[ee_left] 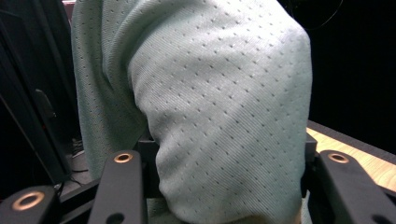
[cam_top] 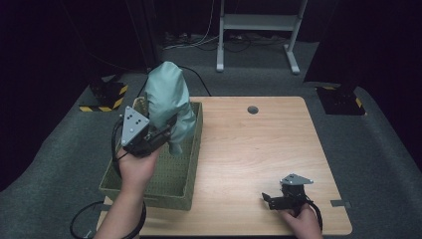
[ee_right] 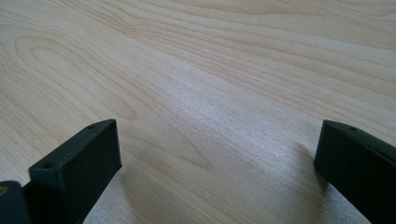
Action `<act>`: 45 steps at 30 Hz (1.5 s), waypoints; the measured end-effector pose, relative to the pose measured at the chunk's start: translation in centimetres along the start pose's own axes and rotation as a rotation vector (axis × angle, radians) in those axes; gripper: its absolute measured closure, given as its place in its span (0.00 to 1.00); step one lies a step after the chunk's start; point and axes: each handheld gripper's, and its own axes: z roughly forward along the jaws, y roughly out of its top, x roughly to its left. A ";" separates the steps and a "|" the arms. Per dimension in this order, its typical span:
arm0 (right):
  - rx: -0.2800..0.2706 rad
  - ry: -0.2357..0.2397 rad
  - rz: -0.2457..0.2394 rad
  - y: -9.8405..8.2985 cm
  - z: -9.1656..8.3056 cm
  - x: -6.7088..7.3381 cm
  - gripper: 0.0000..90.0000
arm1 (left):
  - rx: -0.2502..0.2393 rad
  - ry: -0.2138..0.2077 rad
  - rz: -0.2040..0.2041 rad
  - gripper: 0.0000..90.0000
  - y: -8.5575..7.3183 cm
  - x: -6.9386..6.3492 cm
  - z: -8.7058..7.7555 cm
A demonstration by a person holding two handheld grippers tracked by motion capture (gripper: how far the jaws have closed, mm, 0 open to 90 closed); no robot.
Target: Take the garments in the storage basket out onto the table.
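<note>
1. Grey carpet surrounds the wooden surface (cam_top: 259,149); a green basket (cam_top: 191,174) sits at its left edge.
2. Left gripper (cam_top: 161,133), fingers clamped on a pale green cloth (cam_top: 169,99), holds it above the basket.
3. Right gripper (cam_top: 271,199) rests near the front edge, fingers apart and empty.
4. The hanging cloth might snag the basket rim or slip free.

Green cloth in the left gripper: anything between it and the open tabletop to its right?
Only the basket's right wall, below the hanging green cloth. Past it the table is bare up to the right gripper, resting open near the front edge.
</note>
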 end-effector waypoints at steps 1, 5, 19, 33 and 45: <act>0.000 0.000 0.000 0.0 0.0 0.0 0.00 | -0.002 -0.002 0.000 0.54 0.1 -0.1 0.0; -0.001 0.001 0.001 0.0 0.0 0.0 0.00 | -0.011 -0.014 -0.002 0.54 0.3 -0.5 0.1; -0.001 0.011 -0.003 0.0 0.0 0.0 0.00 | -0.040 -0.052 -0.012 0.54 1.0 -2.2 1.1; 0.000 0.011 -0.004 0.0 0.0 0.0 0.00 | -0.071 -0.110 -0.015 0.54 2.0 -4.9 2.5; -0.001 0.013 -0.002 0.0 0.0 0.0 0.00 | -0.081 -0.148 -0.009 0.54 2.6 -6.7 3.4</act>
